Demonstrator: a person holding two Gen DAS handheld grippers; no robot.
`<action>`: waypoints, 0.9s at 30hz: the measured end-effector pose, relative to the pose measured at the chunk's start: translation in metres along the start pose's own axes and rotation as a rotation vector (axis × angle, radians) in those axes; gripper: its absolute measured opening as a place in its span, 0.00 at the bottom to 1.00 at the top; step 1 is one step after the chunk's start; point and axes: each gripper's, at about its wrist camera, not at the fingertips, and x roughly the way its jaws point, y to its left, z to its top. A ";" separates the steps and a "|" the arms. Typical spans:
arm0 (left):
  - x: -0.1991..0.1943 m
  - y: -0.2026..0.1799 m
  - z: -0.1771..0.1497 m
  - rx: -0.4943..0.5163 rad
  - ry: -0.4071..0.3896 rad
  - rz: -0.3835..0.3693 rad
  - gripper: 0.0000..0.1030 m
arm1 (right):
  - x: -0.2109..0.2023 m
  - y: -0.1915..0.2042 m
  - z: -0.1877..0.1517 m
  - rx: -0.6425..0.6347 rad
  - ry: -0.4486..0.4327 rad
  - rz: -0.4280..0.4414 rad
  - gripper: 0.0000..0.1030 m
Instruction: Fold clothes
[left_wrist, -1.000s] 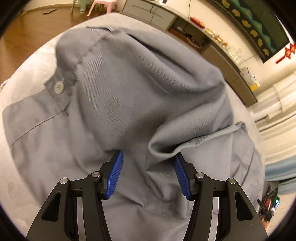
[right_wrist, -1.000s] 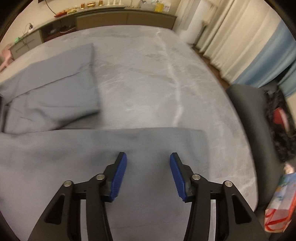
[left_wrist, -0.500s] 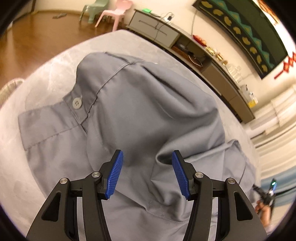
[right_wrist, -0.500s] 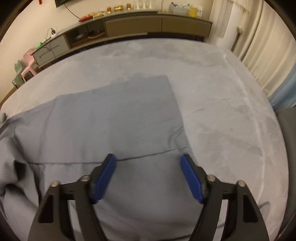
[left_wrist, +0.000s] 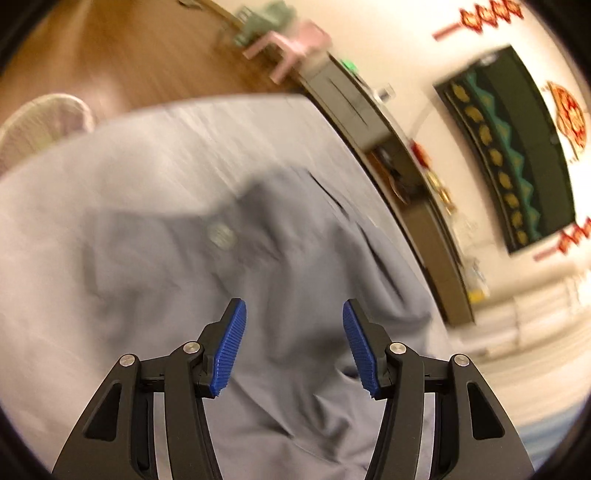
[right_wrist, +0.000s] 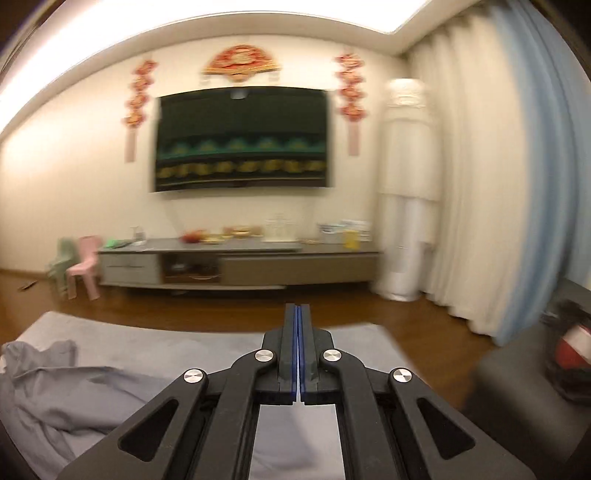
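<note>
1. One grey shirt (left_wrist: 295, 288) is your task's thing; it lies rumpled on the pale grey bed (left_wrist: 155, 162), with a pale button (left_wrist: 220, 234) showing near its middle in the blurred left wrist view.
2. In the right wrist view the same shirt (right_wrist: 55, 398) lies bunched at the lower left of the bed (right_wrist: 155, 347), apart from your tool.
3. Your left tool (left_wrist: 294, 343) hangs over the shirt with its blue pads (left_wrist: 229, 350) spread wide and nothing between them.
4. Your right tool (right_wrist: 297, 347) points level across the room, its blue pads pressed together with no cloth between them that you can see.
5. Past the foot of the bed you see a brown wooden floor (right_wrist: 221, 314).
6. A long low cabinet (right_wrist: 240, 266) stands against the far wall, cluttered with small items too blurred to name.
7. A dark screen (right_wrist: 242, 138) hangs above it, with red ornaments (right_wrist: 136, 96) on the wall at both sides and above.
8. A pink child's chair (right_wrist: 85, 266) and a green one stand left of the cabinet.
9. A tall white unit (right_wrist: 406, 192) stands in the right corner beside cream curtains (right_wrist: 476, 184), and a dark chair (right_wrist: 517, 387) sits at the far right.
</note>
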 end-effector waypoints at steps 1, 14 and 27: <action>0.005 -0.006 -0.003 0.019 0.026 -0.018 0.56 | 0.017 -0.013 -0.016 0.046 0.119 0.011 0.05; 0.029 -0.075 -0.053 0.299 0.086 0.028 0.56 | 0.255 0.062 -0.102 0.078 0.663 0.143 0.68; 0.027 -0.071 -0.063 0.303 0.131 0.017 0.56 | 0.315 0.108 -0.109 -0.135 0.668 0.161 0.10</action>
